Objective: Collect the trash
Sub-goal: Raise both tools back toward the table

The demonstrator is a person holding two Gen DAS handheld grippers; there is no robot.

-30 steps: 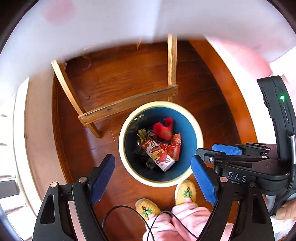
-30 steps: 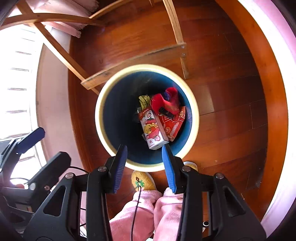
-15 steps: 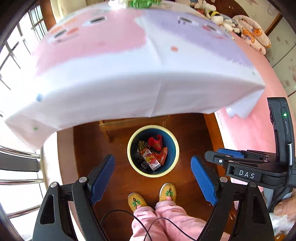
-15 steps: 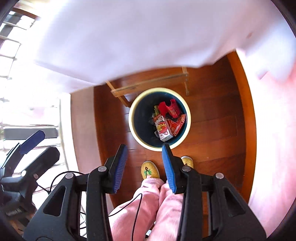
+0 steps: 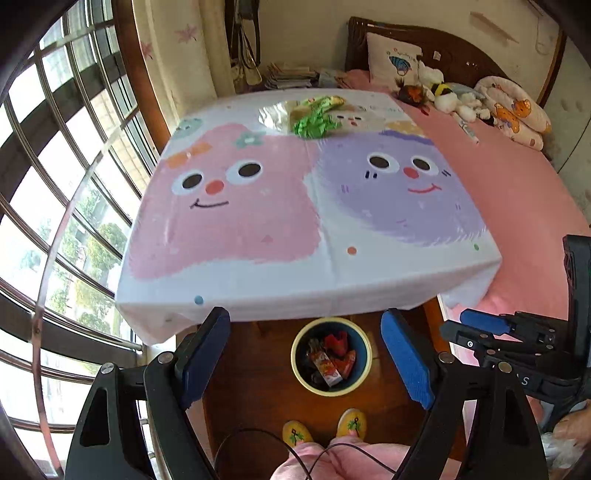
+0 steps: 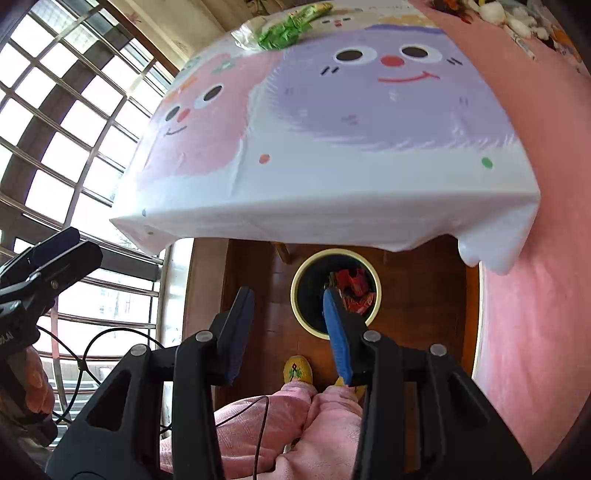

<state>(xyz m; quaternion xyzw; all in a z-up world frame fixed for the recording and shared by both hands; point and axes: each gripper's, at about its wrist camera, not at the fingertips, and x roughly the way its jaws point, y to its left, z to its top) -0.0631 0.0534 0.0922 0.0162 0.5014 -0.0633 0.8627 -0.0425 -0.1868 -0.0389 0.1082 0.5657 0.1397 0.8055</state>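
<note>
On the wooden floor below the table's near edge stands a blue bin with a cream rim [image 5: 293, 356] [image 6: 376, 291]. Red and printed wrappers [image 5: 328, 360] [image 6: 351, 288] lie inside it. Crumpled green wrappers and a clear bag [image 5: 314, 118] [image 6: 284, 26] rest at the far edge of the table with the cartoon-face cloth [image 5: 258, 221] [image 6: 332, 166]. High above the bin, my left gripper [image 5: 304, 321] is wide open and holds nothing. My right gripper [image 6: 287, 293] hangs beside it, its jaws a narrow gap apart with nothing between them.
A pink bed [image 5: 517, 192] with plush toys [image 5: 443, 94] runs along the right of the table. A barred window [image 5: 55, 184] fills the left side. The person's yellow slippers [image 5: 297, 434] and pink trouser legs stand just in front of the bin.
Both grippers have risen from close over the bin to above table height. The bin now looks small and the whole table top has come into view.
</note>
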